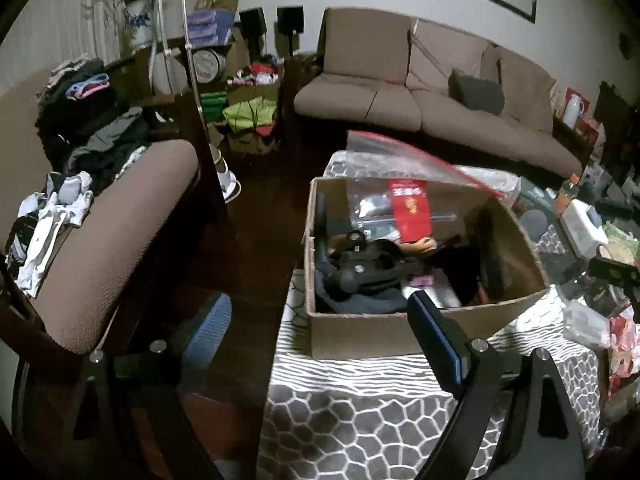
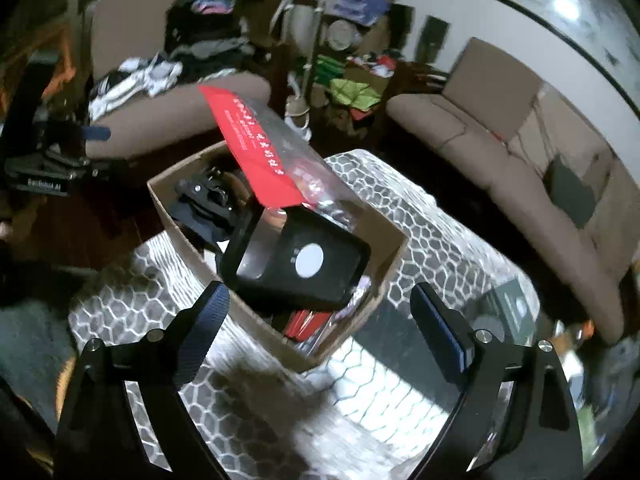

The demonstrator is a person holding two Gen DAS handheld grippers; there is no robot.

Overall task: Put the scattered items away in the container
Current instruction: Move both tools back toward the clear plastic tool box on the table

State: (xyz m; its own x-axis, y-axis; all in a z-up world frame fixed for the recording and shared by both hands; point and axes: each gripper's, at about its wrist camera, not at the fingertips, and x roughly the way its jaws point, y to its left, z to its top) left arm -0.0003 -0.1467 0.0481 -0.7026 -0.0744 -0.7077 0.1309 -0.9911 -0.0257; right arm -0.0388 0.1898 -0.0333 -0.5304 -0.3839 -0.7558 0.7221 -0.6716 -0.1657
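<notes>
Right tongs (image 2: 318, 312) open over cardboard box (image 2: 192, 248); red bag label (image 2: 256, 152) illegible.

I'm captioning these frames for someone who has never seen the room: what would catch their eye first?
The open cardboard box on the honeycomb-patterned tablecloth, crammed with dark gear. A clear zip bag with a red strip sticks up out of it, and a black device with a white round spot lies tilted on top, just beyond the open right gripper. Behind stand a brown sofa and an armchair heaped with clothes.
</notes>
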